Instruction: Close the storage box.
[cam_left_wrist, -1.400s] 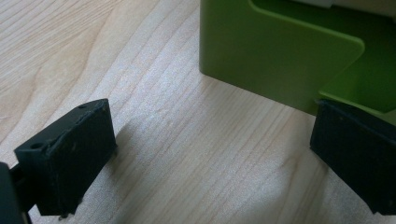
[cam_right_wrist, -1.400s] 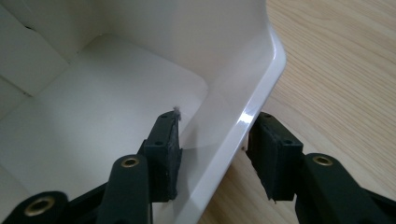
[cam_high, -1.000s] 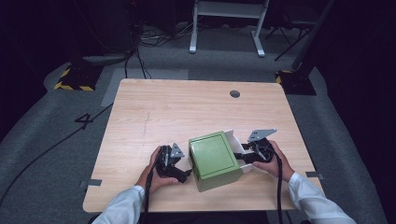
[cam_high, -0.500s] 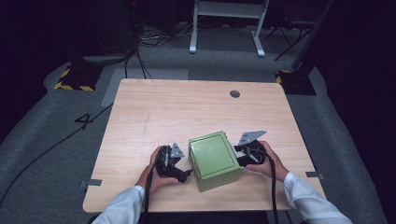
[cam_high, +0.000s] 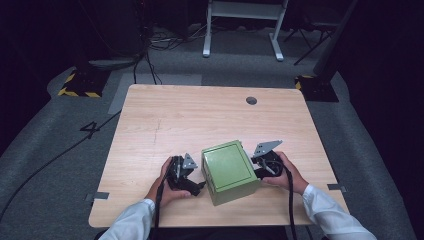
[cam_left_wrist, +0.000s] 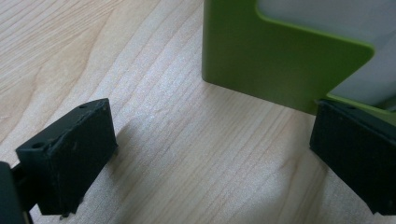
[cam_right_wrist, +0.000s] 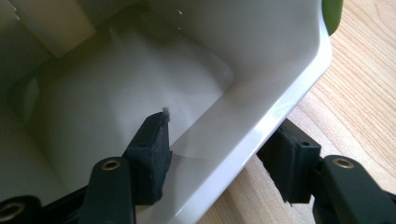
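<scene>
1. On the pale wood tabletop (cam_high: 200, 115) you have a wide bare stretch ahead of you, with a small round dark grommet (cam_high: 251, 100) near its far edge; around the table there is grey carpet with loose cables, and a white frame (cam_high: 244, 20) stands at the back.
2. Near your edge of the tabletop sits the green box (cam_high: 230, 171), turned at a slight angle, its flat green face up and a hand on either side of it.
3. From the right gripper view you're looking into its glossy white interior (cam_right_wrist: 140, 84), and the white rim (cam_right_wrist: 261, 135) runs diagonally across the frame with wood grain beyond it.
4. Your right gripper (cam_high: 264, 165) is tight against the box's right side, its grey plate on top. Its jaws straddle that white rim, one inside the cavity and one outside over the wood; there's a visible gap on each side of the wall, so they read as spread, not clamped.
5. Your left gripper (cam_high: 186, 172) sits just beside the box's left side, low on the wood. In the left gripper view its jaws are wide apart and released, bare tabletop between them; the right-hand jaw sits at the lower corner of the green panel (cam_left_wrist: 280, 60), and I can't tell if it touches.
</scene>
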